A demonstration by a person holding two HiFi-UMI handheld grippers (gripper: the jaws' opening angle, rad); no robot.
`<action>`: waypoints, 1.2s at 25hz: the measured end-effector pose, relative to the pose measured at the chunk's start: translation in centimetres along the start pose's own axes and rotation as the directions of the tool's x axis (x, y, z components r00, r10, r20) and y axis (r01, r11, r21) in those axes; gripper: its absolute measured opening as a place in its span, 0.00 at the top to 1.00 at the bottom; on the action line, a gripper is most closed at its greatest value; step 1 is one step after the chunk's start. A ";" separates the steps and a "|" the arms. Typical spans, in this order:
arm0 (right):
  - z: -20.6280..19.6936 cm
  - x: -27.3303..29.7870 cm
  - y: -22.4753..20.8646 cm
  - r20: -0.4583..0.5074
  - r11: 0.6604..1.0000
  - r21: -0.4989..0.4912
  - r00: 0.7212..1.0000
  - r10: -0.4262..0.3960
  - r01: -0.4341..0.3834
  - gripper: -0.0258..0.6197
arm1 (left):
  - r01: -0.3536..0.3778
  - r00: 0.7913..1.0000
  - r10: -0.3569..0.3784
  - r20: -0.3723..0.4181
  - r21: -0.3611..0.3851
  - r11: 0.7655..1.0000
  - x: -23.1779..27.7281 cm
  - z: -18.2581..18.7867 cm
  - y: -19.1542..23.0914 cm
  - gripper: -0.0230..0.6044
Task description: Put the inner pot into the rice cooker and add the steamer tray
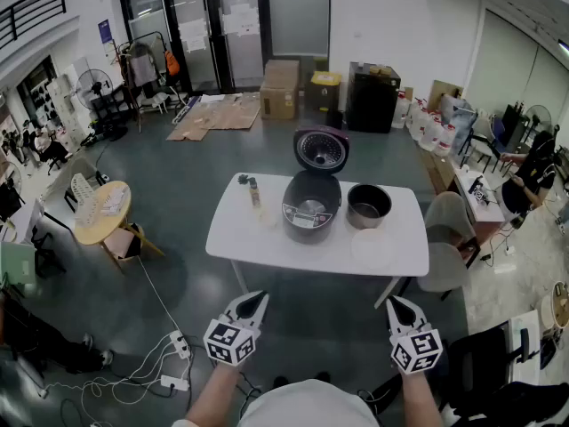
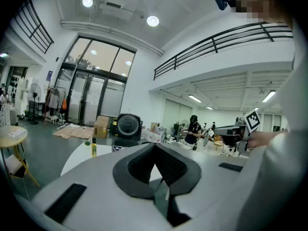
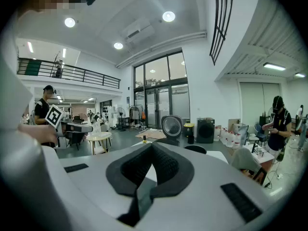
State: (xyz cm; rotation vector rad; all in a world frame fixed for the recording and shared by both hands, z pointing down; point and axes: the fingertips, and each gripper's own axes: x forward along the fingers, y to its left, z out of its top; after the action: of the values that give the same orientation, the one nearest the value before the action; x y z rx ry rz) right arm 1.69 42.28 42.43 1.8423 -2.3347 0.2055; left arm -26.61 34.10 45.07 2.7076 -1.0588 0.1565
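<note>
Cooker (image 1: 310,206), pot (image 1: 368,206), tray (image 1: 372,249): one each

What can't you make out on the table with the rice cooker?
Rice cooker interior: head view, too small.
Pale disc before the inner pot: head view, too small to confirm a steamer tray.
Bottle label: head view, too small.
Table, left gripper view: mostly behind the left gripper.

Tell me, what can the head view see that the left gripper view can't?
Only the head view shows the inner pot and the white steamer tray. Only the left gripper view shows the ceiling lights, the balcony railing and the left tool up close, shut and empty. Both show the white table, the rice cooker with its lid up and the small bottle.
</note>
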 end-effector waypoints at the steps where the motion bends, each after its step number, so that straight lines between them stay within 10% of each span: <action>1: 0.1 0.0 0.0 0.001 1.000 0.000 1.000 0.003 -0.003 0.94 | 0.000 1.000 0.000 0.000 -0.002 1.000 0.0 -0.1 -0.1 0.94; 25: -0.2 1.2 -1.8 0.007 1.000 -0.007 1.000 0.014 -0.014 0.94 | -0.007 1.000 0.007 -0.030 -0.006 1.000 2.3 -0.4 -1.3 0.89; 30: -0.1 1.4 -2.7 0.020 1.000 -0.009 0.999 0.030 -0.030 0.81 | -0.001 1.000 0.001 -0.013 -0.018 1.000 3.1 0.0 -1.8 0.81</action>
State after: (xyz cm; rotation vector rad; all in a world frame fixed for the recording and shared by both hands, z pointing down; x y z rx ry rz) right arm 4.05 40.34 42.83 1.8147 -2.3737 0.1819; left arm -23.09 33.37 45.33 2.6863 -1.0524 0.1632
